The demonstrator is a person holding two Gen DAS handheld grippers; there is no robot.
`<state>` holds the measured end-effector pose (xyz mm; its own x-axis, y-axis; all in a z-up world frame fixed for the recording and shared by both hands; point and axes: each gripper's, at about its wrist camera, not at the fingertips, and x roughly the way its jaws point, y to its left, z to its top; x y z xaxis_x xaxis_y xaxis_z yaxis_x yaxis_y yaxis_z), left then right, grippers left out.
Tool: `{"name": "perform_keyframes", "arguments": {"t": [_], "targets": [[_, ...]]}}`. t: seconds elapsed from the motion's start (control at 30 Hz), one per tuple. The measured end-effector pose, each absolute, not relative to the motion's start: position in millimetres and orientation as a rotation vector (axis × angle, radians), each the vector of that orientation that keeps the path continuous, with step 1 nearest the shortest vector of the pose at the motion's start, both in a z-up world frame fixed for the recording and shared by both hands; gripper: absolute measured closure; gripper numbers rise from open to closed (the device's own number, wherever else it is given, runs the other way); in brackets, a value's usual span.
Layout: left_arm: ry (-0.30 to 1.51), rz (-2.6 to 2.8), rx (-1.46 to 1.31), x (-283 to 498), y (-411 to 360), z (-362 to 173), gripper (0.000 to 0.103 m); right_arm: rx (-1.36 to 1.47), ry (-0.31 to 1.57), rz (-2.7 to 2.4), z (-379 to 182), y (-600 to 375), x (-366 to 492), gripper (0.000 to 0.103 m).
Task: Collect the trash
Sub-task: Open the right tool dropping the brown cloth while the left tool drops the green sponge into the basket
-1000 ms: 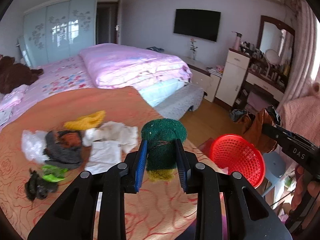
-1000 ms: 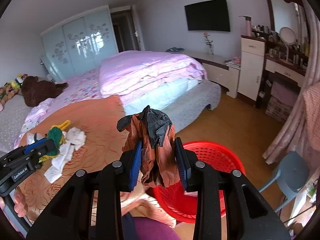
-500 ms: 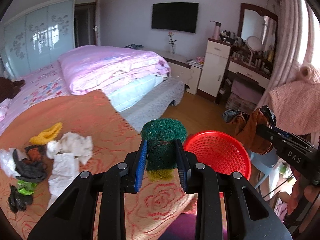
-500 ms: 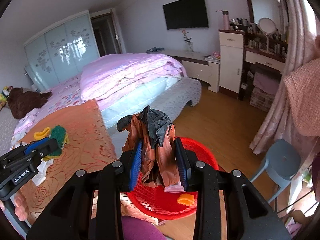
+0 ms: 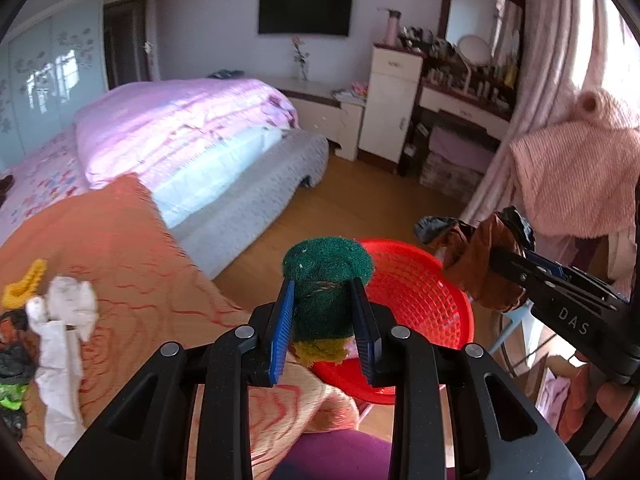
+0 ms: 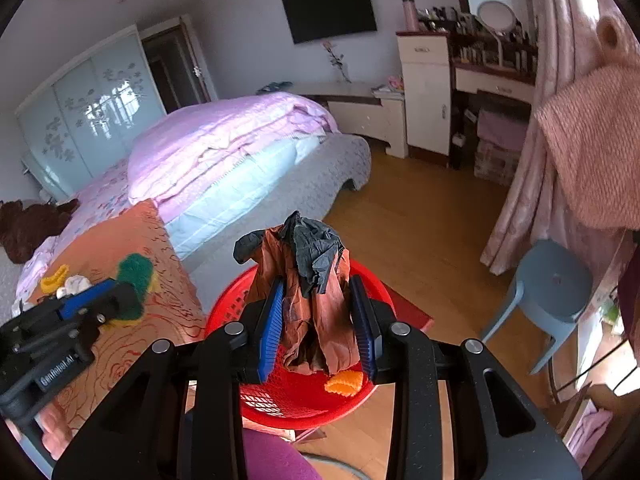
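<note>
My left gripper (image 5: 323, 320) is shut on a green and yellow scouring sponge (image 5: 326, 280), held above the near rim of the red basket (image 5: 424, 292). My right gripper (image 6: 316, 320) is shut on a crumpled brown and grey wrapper (image 6: 310, 280), held over the red basket (image 6: 296, 396), which has an orange scrap (image 6: 345, 382) inside. The right gripper also shows in the left wrist view (image 5: 500, 260) with the wrapper (image 5: 476, 264). More trash lies on the orange blanket (image 5: 132, 264): white tissues (image 5: 64, 320), a yellow piece (image 5: 24, 284), dark and green bits (image 5: 12, 376).
A bed with a pink duvet (image 5: 180, 128) stands behind. A blue stool (image 6: 552, 292) stands right of the basket on the wooden floor (image 6: 420, 216). A dresser with a mirror (image 5: 472, 80) and a pink garment (image 5: 576, 176) are at the right.
Both grippers have swung right, away from the trash pile and toward the red basket. The right gripper's wrapper now hangs over the basket; the sponge has reached its near rim.
</note>
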<state>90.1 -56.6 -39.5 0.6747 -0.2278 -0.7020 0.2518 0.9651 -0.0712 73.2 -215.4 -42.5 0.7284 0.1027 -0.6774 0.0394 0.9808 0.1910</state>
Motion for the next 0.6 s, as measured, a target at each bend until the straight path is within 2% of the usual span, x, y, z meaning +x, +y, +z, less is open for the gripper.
{"name": "perform_keyframes", "arguments": {"t": [0.4, 0.47, 0.6], "targets": [[0.87, -0.321, 0.088, 104, -82, -76, 0.075, 0.218, 0.853, 0.018, -73, -218, 89, 0.07], [0.88, -0.328, 0.087, 107, -83, -80, 0.073, 0.222, 0.861, 0.021, -77, -219, 91, 0.07], [0.885, -0.331, 0.085, 108, -83, -84, 0.063, 0.221, 0.888, 0.023, -86, -218, 97, 0.066]]}}
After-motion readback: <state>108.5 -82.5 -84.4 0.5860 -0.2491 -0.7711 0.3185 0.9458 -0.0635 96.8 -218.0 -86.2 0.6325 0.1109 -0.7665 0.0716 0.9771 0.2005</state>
